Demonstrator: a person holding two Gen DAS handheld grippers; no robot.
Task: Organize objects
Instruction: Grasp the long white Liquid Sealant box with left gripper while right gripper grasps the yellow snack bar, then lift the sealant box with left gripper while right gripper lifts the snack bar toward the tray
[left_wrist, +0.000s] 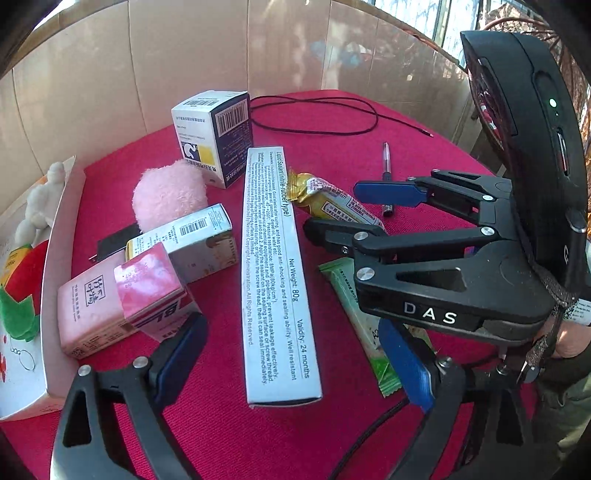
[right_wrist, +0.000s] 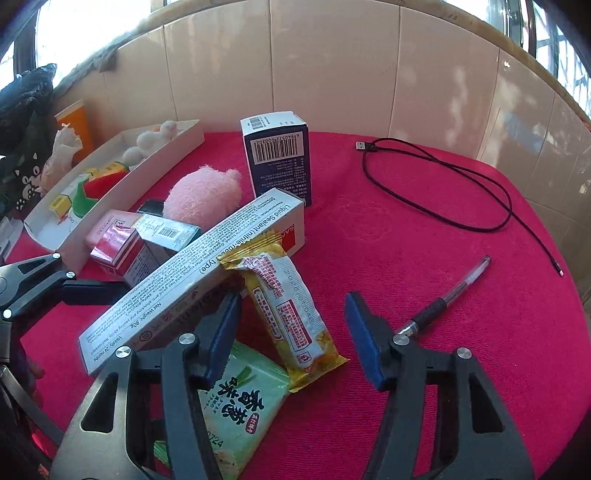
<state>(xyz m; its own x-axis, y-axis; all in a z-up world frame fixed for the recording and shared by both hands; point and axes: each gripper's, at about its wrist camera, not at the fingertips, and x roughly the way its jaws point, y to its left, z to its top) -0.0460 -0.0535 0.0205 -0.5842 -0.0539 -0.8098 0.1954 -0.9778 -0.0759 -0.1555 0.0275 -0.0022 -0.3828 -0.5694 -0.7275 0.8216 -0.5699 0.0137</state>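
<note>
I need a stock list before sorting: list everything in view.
sealant box: 1, white, long, centre of cloth
navy box: 1, navy and white, upright at back
plush: 1, pink, left of navy box
small boxes: about 3, pink, red, grey, left cluster
yellow snack: 1, gold, leaning on sealant box
green snack: 1, green, partly under yellow snack
pen: 1, black and clear, right
cable: 1, black, back right
tray: 1, white, left edge, holding toys
cloth: 1, red, under everything
left gripper: open, empty
right gripper: open, empty
</note>
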